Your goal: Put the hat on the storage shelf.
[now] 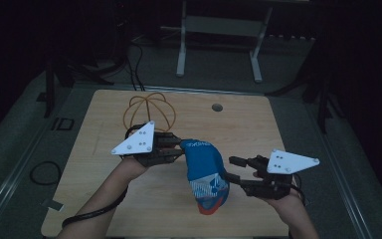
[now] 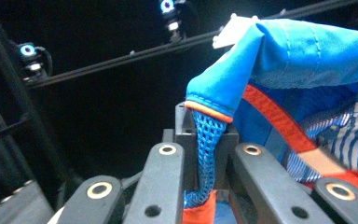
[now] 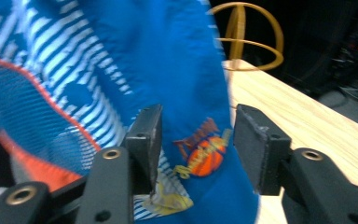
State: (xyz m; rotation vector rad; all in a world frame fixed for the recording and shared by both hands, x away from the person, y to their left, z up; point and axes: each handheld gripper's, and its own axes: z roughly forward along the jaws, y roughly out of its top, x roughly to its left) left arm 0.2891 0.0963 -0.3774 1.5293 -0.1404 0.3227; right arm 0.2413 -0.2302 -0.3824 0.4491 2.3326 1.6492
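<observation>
While the room beyond stays dark, the high view shows two forearms coming in from the bottom edge over a light wooden table, each hand carrying one gripper. The left hand is held palm-in at table centre-left, its left gripper pointing to the right; the grey three-cornered plate sits on top. The right hand sits lower and to the right, its right gripper aimed left toward the cloth.

One garment is present: blue shorts with orange trim, blue mesh and a blue-and-white striped panel. It hangs between the two grippers, its top edge at the left gripper and its lower end near the table.

Left gripper, own view: jaws closed on a strip of blue mesh and the orange-edged hem of the shorts; cloth is clamped between them.

Right gripper, own view: jaws stand apart, with the shorts directly behind the gap. Whether either pad touches the cloth cannot be told.

Writing: a printed emblem with a basketball shows on the shorts; its lettering is too blurred to read. White lettering near the waistband in the high view is also unreadable.

Count: two grippers, one pair of shorts, one yellow wire sphere frame at the table's far side, one round hole in the tabletop.
</observation>
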